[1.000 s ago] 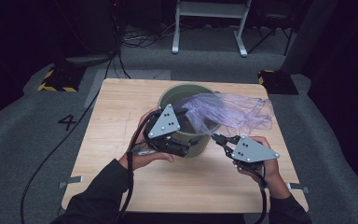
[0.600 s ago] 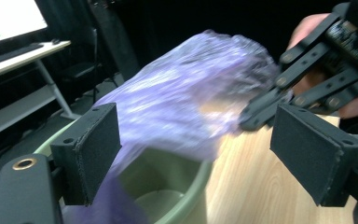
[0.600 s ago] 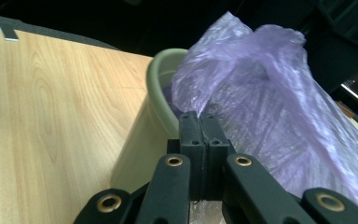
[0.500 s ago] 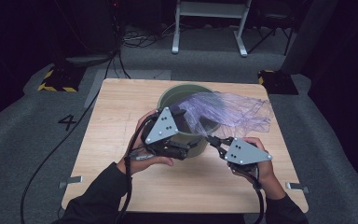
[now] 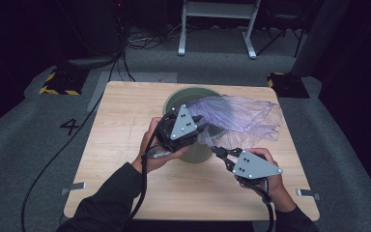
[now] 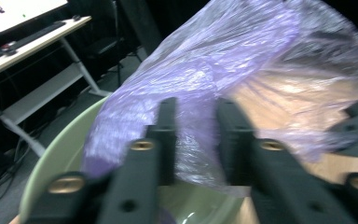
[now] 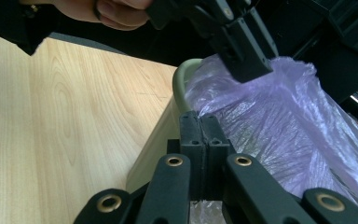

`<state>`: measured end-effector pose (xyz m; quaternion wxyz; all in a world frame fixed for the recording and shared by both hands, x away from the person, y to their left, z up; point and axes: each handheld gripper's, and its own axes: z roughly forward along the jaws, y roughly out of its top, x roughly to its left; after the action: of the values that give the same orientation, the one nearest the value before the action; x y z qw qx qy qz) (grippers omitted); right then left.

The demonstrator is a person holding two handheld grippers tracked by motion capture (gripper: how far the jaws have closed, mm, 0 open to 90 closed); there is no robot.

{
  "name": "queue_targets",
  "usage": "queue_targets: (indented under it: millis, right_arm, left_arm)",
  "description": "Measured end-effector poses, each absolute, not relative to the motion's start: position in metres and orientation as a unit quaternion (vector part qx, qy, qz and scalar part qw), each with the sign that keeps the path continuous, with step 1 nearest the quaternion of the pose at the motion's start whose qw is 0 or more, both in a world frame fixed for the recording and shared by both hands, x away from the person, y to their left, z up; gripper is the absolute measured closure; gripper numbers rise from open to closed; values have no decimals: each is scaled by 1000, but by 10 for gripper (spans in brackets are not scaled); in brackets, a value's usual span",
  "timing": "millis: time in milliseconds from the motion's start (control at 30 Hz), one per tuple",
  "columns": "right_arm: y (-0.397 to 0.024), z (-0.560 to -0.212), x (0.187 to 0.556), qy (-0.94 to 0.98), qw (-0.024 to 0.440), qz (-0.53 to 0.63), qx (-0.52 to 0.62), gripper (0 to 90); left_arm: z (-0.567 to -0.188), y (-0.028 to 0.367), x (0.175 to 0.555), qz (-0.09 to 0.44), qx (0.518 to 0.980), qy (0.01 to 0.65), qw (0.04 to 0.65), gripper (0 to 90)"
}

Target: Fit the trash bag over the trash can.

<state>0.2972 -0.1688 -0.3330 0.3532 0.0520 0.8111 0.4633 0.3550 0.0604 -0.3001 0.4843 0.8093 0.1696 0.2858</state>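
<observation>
On the table (image 5: 125, 125), a pale green bin (image 5: 183, 99) stands near the middle, and everything else is told from it. Out of the bin's mouth a thin purple bag (image 5: 244, 116) spills over the rim, away from the left hand, and billows above the tabletop beside the bin.

Over the bin's near rim hovers the left gripper (image 5: 198, 118), its grey plate on top, with the left hand (image 5: 152, 150) wrapped around its body beside the bin's near wall. In the left gripper view its jaws have just been closing, and the bag's film lies between them above the bin's opening; a clear gap remains between the two black jaws, and whether the pads already press the film cannot be told.

Just beside the bin's near wall, on the side where the bag spills, sits the right gripper (image 5: 217, 151), held by the right hand (image 5: 270, 174) nearer the table's front edge. In the right gripper view its jaws (image 7: 199, 128) are clenched together against the bin's rim, pinching an edge of the bag; the film bunches at the jaw tips and shows again below them.
</observation>
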Motion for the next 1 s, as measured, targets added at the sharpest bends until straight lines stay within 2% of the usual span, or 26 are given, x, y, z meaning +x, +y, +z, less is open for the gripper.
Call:
queue_targets:
  millis: [67,133,267,433,533,800,900,1000]
  right_arm:
    - [-169,-334,296,810,352,466,52,898]
    - [-170,-334,295,809,351,469,51,875]
    - [-175,-335,292,799,351,485,56,771]
    - [-193,-333,288,779,354,511,87,570]
    - [-205,-330,283,764,363,523,106,493]
    - [-243,-323,290,722,414,521,191,344]
    - [-252,-323,298,717,449,493,202,322]
    - [-267,-323,312,707,450,498,223,300]
  left_arm:
    - [-300,63,357,283,809,169,486,865]
    - [-300,66,358,286,808,168,487,894]
    - [-301,72,360,282,807,174,490,898]
    - [-302,79,360,286,805,179,488,899]
    - [-303,83,359,287,805,182,487,899]
    - [-308,98,357,281,804,188,489,899]
    - [-309,105,356,281,802,192,491,899]
    - [-310,113,355,278,801,198,493,899]
